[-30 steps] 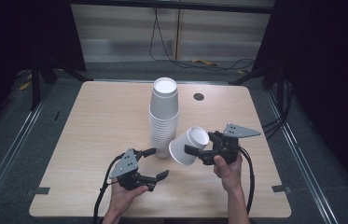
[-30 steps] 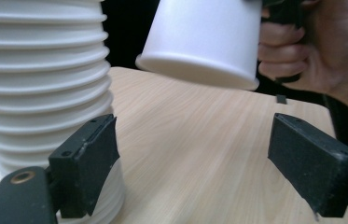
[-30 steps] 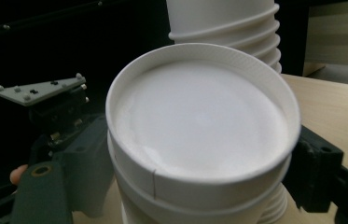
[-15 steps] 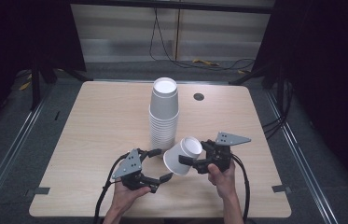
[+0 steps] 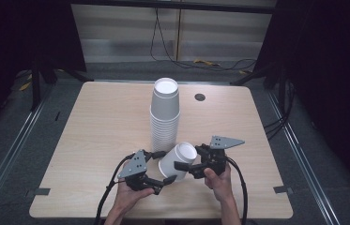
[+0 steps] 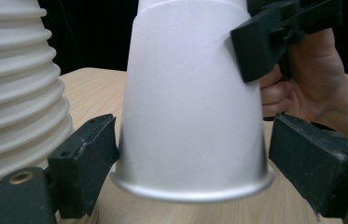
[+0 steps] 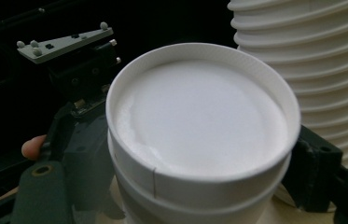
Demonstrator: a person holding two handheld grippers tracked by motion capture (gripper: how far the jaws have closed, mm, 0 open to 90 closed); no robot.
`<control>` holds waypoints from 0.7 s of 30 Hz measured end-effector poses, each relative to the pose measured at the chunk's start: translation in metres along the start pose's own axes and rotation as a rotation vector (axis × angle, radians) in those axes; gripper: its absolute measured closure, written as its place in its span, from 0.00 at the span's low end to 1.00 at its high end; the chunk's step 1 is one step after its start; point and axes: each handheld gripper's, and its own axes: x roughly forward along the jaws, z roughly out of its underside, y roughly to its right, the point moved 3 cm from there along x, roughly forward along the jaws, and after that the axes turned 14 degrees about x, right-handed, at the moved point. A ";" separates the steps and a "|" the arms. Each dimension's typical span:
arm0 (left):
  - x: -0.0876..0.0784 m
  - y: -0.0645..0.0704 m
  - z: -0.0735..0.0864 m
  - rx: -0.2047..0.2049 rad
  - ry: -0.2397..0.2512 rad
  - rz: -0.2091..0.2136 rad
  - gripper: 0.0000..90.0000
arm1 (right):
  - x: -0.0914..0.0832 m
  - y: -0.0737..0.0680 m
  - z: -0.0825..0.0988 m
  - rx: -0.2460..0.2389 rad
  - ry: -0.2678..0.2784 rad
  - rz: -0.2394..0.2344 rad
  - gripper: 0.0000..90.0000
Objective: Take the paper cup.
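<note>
Held cup: the right gripper (image 5: 192, 165) has its fingers clamped on a single white paper cup (image 5: 177, 159), one finger on each side of the wall just under the rim (the right gripper view looks straight into its open mouth (image 7: 199, 116)).

Cup axis: we read it as tilted, mouth up and toward the right fingers, closed base low and toward the left gripper (image 5: 163, 166).

Key relation: the base end (image 6: 192, 179) lies between the left fingers, which stand apart on either side with a gap showing on each; they do not touch the cup. So the cup spans from one gripper to the other, and the left one is nearer the base.

Next move, as we judge it: closing the left fingers across the cup's lower wall would take it, the grip line running across the axis.

Neighbours: the tall stack of paper cups (image 5: 164, 115) stands on the bench (image 5: 93, 126) just beyond the left fingers, close beside the held cup.

Obstruction: nothing lies between fingers and cup; the stack is the one thing to bump.
</note>
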 end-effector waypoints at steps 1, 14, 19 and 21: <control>0.001 0.000 0.000 0.003 -0.002 0.004 0.15 | 0.001 0.000 0.000 0.000 -0.001 -0.001 0.25; 0.012 -0.001 0.001 -0.003 0.003 0.040 0.13 | 0.014 -0.006 0.004 -0.011 -0.033 -0.040 0.25; 0.013 -0.001 0.002 0.000 -0.010 0.048 0.15 | 0.016 -0.006 0.005 -0.019 -0.039 -0.041 0.24; 0.013 -0.002 0.003 0.005 -0.024 0.052 0.15 | 0.017 -0.006 0.006 -0.022 -0.041 -0.034 0.24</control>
